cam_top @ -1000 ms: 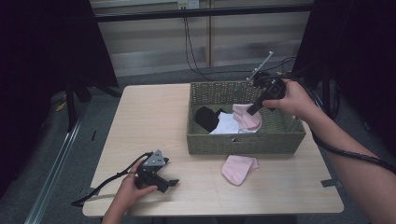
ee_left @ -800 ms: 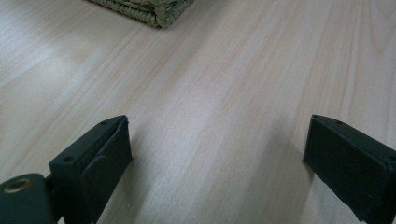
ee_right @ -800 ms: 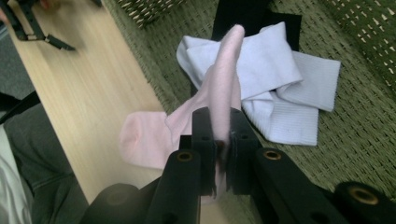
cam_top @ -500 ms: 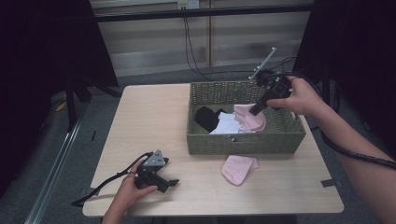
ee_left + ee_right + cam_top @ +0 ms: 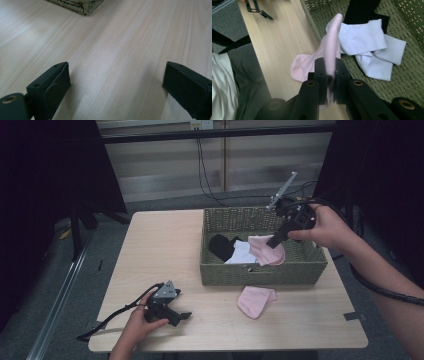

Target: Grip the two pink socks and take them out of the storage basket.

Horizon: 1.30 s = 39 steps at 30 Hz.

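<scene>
My right gripper is shut on a pink sock and holds it above the front of a woven basket. In the right gripper view the jaws pinch the sock, which drapes away from them. Inside the basket lie white socks and a black sock. A second pink sock lies on the table in front of the basket. My left gripper rests on the table at the front left, open, with bare wood between its jaws.
The wooden table has free room on its left half. A corner of the basket is ahead of the left gripper. Cables hang behind the table. A metal stand is at the left.
The right hand has shifted slightly to the right with the pink sock still in its jaws. The left gripper has stayed put.
</scene>
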Each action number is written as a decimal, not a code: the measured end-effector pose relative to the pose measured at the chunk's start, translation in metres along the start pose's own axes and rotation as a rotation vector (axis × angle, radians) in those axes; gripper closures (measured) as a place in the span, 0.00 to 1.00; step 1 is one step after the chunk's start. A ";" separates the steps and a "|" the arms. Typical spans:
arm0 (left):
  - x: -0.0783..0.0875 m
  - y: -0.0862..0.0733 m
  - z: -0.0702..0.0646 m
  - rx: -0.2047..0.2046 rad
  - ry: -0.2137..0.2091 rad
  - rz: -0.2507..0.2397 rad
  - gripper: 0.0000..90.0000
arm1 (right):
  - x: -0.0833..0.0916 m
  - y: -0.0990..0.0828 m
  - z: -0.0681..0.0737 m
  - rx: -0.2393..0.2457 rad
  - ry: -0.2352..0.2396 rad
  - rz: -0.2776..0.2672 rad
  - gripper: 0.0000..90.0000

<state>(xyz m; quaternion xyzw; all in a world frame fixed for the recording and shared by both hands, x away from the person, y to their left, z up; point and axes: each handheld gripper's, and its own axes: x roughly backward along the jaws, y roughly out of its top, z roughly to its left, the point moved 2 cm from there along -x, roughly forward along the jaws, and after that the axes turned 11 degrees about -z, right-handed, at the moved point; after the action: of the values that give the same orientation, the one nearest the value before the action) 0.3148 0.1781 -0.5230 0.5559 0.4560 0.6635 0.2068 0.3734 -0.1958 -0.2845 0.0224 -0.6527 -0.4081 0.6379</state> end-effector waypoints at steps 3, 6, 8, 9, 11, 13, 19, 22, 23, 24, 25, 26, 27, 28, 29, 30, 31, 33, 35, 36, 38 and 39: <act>0.000 0.000 0.000 0.000 0.000 0.000 0.08 | 0.000 0.000 0.004 0.012 0.012 -0.006 0.93; 0.000 0.000 0.000 0.000 0.000 0.000 0.08 | -0.001 -0.001 0.008 0.018 0.024 -0.008 0.93; 0.000 0.000 0.000 0.000 0.000 0.000 0.08 | -0.001 -0.001 0.011 0.032 0.025 -0.005 0.93; 0.000 0.000 0.000 0.000 0.000 0.000 0.08 | -0.002 -0.001 0.013 0.035 0.030 -0.005 0.93; 0.000 0.000 0.000 0.000 0.000 0.000 0.08 | -0.002 -0.002 0.015 0.041 0.034 -0.002 0.93; 0.000 0.000 0.000 0.001 -0.002 -0.003 0.08 | -0.002 -0.003 0.018 0.042 0.039 -0.008 0.93; 0.000 0.000 0.000 0.000 -0.001 -0.001 0.08 | -0.007 -0.006 0.025 0.063 0.061 -0.003 0.93; 0.000 0.000 0.000 0.000 0.001 -0.002 0.08 | -0.011 -0.006 0.029 0.067 0.068 0.005 0.93; 0.000 0.000 0.000 0.001 0.001 -0.003 0.08 | -0.012 -0.006 0.031 0.069 0.066 0.004 0.93; 0.000 0.000 0.000 0.000 0.000 -0.004 0.08 | -0.014 -0.007 0.033 0.079 0.071 0.008 0.93; 0.000 0.000 0.000 0.001 0.001 -0.003 0.08 | -0.018 -0.007 0.036 0.088 0.085 0.008 0.93; 0.000 0.000 0.000 0.000 0.001 -0.003 0.08 | -0.018 -0.007 0.036 0.088 0.085 0.008 0.93; 0.000 0.000 0.000 0.000 0.001 -0.003 0.08 | -0.022 -0.007 0.039 0.093 0.096 0.013 0.93; 0.000 0.000 0.000 0.000 0.001 -0.003 0.08 | -0.022 -0.007 0.039 0.093 0.096 0.013 0.93; 0.000 0.000 0.000 0.001 0.001 -0.003 0.08 | -0.024 -0.006 0.040 0.089 0.088 0.010 0.93; 0.000 0.000 0.000 0.001 0.001 -0.003 0.08 | -0.026 -0.007 0.041 0.093 0.094 0.016 0.93; 0.000 0.000 0.000 0.001 0.001 -0.003 0.08 | -0.029 -0.007 0.042 0.097 0.098 0.016 0.92; 0.000 0.000 0.000 0.000 0.001 -0.004 0.08 | -0.032 -0.007 0.043 0.101 0.105 0.014 0.92; 0.000 0.000 0.000 0.000 0.001 -0.003 0.08 | -0.037 -0.007 0.047 0.100 0.105 0.020 0.92; 0.000 0.000 0.000 0.000 0.001 -0.004 0.08 | -0.038 -0.007 0.048 0.106 0.111 0.019 0.92; 0.000 0.000 0.000 0.003 0.001 -0.004 0.08 | -0.042 -0.008 0.051 0.112 0.120 0.016 0.92; 0.000 0.000 0.000 0.003 0.002 -0.004 0.08 | -0.044 -0.008 0.052 0.115 0.124 0.019 0.92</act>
<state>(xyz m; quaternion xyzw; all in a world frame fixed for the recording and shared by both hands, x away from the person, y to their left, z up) 0.3146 0.1779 -0.5233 0.5548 0.4582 0.6629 0.2070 0.3336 -0.1509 -0.3175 0.0780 -0.6345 -0.3620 0.6785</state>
